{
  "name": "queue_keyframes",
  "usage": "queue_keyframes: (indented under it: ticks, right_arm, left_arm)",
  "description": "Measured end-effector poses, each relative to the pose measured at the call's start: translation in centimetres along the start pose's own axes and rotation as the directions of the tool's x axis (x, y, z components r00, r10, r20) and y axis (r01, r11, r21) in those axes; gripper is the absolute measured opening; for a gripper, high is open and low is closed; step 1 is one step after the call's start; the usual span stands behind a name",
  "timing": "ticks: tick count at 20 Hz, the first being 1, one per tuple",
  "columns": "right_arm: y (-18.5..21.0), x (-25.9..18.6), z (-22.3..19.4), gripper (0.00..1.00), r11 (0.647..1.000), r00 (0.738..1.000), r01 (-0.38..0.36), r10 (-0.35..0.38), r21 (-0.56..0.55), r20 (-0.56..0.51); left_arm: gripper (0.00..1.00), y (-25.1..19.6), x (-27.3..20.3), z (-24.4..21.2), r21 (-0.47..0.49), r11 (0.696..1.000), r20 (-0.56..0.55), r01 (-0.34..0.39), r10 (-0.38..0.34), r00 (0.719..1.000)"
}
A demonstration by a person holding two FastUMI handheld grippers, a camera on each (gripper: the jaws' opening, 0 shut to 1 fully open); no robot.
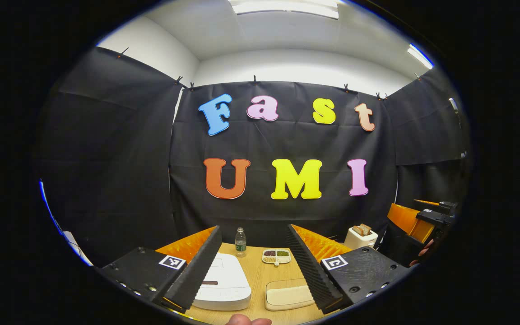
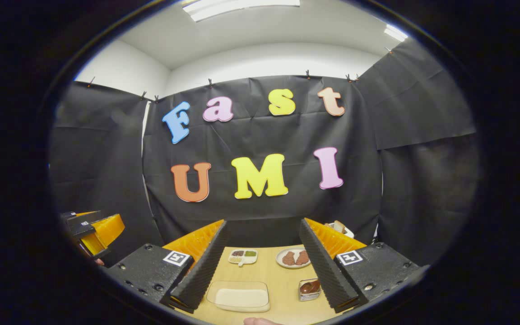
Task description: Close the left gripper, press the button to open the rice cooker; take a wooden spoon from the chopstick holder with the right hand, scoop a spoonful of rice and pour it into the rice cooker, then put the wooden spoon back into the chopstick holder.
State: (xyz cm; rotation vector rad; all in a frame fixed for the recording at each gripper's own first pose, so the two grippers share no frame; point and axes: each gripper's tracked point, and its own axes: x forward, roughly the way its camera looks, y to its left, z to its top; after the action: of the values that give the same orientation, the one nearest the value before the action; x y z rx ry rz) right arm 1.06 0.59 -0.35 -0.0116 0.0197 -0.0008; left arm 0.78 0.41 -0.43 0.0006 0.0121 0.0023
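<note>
My left gripper (image 1: pixel 254 230) is open above the near end of the wooden table (image 1: pixel 260 275). Between its fingers lies the white rice cooker (image 1: pixel 221 282), lid down, low and to the left. A shallow tray of white rice (image 1: pixel 289 293) sits right of the cooker. My right gripper (image 2: pixel 264 223) is also open and holds nothing. The rice tray (image 2: pixel 241 296) lies between its fingers. A small metal holder (image 2: pixel 309 289) with a brown wooden piece in it stands by its right finger. Each gripper sees the other off to the side: the right gripper (image 1: pixel 427 216) and the left gripper (image 2: pixel 90 232).
A water bottle (image 1: pixel 240 241) and a divided dish of grains (image 1: pixel 276 256) stand at the back of the table. A toaster with bread (image 1: pixel 361 235) is at the far right. A plate with brown pieces (image 2: pixel 293 257) is beside the dish. A fingertip (image 1: pixel 246 320) shows at the bottom edge.
</note>
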Motion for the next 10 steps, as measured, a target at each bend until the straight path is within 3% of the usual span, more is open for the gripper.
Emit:
queue_keyframes:
  ticks: [10]
  right_arm:
    - [0.14,0.78,-0.16,0.98,1.000,1.000,-0.020,0.020,-0.011,-0.005]
  left_arm:
    - [0.94,0.42,0.21,-0.88,-0.003,1.000,-0.026,-0.021,0.021,0.999]
